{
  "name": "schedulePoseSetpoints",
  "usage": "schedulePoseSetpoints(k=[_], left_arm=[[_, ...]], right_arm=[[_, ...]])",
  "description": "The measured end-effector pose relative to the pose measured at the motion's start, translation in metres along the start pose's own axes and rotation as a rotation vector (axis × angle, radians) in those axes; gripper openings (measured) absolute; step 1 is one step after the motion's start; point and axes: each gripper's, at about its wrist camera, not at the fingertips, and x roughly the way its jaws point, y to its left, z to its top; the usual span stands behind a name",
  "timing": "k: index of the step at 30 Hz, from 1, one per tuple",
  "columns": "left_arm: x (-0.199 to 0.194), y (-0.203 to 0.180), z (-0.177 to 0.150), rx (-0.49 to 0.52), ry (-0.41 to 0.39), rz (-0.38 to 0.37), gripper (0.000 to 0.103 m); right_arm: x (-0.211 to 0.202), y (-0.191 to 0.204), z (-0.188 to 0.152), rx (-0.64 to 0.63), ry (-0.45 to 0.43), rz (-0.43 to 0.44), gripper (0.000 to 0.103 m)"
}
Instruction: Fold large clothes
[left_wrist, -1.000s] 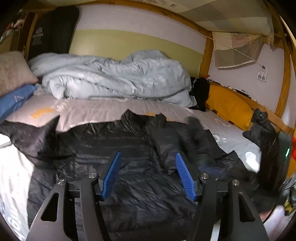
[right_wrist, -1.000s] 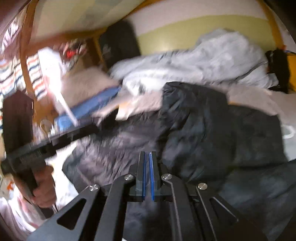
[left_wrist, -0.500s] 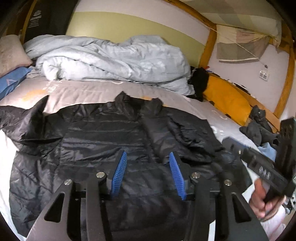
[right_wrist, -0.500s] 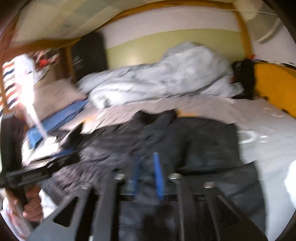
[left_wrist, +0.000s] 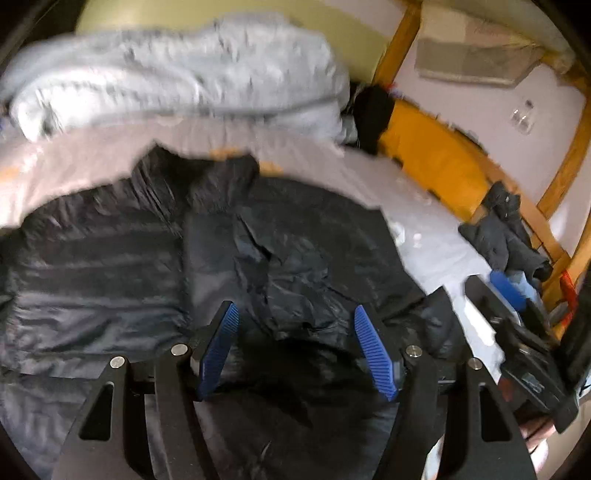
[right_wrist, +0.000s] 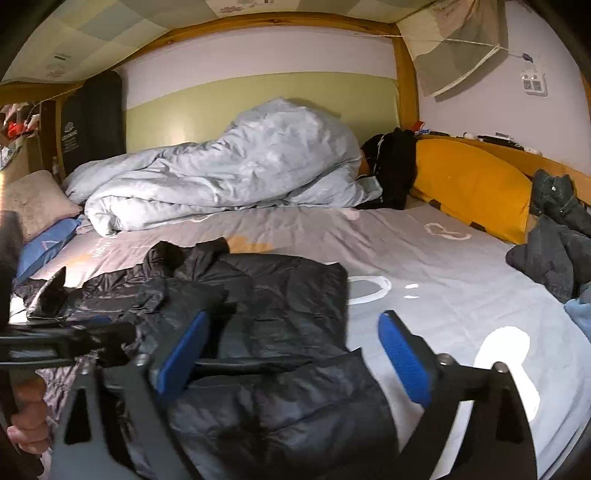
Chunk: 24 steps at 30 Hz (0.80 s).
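Black quilted jacket (right_wrist: 280, 306) is spread on the grey bed sheet (right_wrist: 443, 266), lower centre of both views; left gripper (left_wrist: 297, 345) and right gripper (right_wrist: 291, 354) are seen opening above it, nothing clamped.

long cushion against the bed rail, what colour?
Mustard yellow cushion, plain with no pattern visible. Sharpest in the right wrist view.

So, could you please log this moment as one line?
black jacket: part-folded on bed | left gripper: opening, empty | right gripper: opening, empty
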Motion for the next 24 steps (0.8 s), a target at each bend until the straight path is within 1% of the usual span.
schedulePoseSetpoints(k=[1, 2, 3, 4, 5, 8, 11, 12, 14, 15, 16, 19, 20, 21, 24], left_arm=[[0.011, 0.004, 0.002, -0.024, 0.039, -0.020, 0.064], [0.017, 0.008, 0.001, -0.045, 0.052, -0.013, 0.055], [0.022, 0.011, 0.001, -0.052, 0.054, 0.012, 0.043], [0.024, 0.013, 0.001, -0.046, 0.053, 0.038, 0.012], [0.024, 0.015, 0.001, -0.039, 0.043, 0.057, 0.008], [0.006, 0.024, 0.004, -0.026, -0.023, 0.080, 0.008], [-0.020, 0.036, 0.011, 0.011, -0.103, 0.210, 0.008], [-0.030, 0.042, 0.014, 0.030, -0.128, 0.275, 0.008], [-0.041, 0.054, 0.020, 0.060, -0.149, 0.384, 0.008], [-0.049, 0.063, 0.023, 0.076, -0.158, 0.463, 0.008], [-0.054, 0.072, 0.026, 0.089, -0.170, 0.522, 0.008], [-0.068, 0.096, 0.031, 0.138, -0.202, 0.734, 0.008], [-0.072, 0.105, 0.032, 0.135, -0.204, 0.776, 0.008], [-0.076, 0.116, 0.033, 0.118, -0.198, 0.798, 0.008], [-0.081, 0.142, 0.034, 0.039, -0.154, 0.807, 0.008]], right_arm=[[0.000, -0.003, 0.000, -0.002, -0.003, -0.010, 0.097], [-0.001, -0.005, 0.000, -0.003, -0.005, -0.018, 0.097], [0.000, -0.006, 0.000, -0.003, -0.005, -0.023, 0.098], [0.001, -0.009, 0.000, 0.001, -0.001, -0.024, 0.098], [0.002, -0.010, -0.001, 0.005, 0.004, -0.025, 0.098], [0.007, -0.016, -0.001, 0.025, 0.025, -0.024, 0.098], [0.014, -0.019, -0.004, 0.044, 0.065, -0.016, 0.098], [0.016, -0.019, -0.005, 0.049, 0.076, -0.014, 0.098], [0.020, -0.019, -0.006, 0.060, 0.098, -0.011, 0.098], [0.021, -0.019, -0.007, 0.062, 0.104, -0.011, 0.098], [0.021, -0.018, -0.007, 0.062, 0.108, -0.012, 0.098], [0.021, -0.016, -0.008, 0.054, 0.110, -0.025, 0.098], [0.021, -0.016, -0.008, 0.053, 0.110, -0.028, 0.098], [0.022, -0.016, -0.008, 0.052, 0.111, -0.033, 0.098], [0.022, -0.015, -0.008, 0.054, 0.112, -0.048, 0.098]])
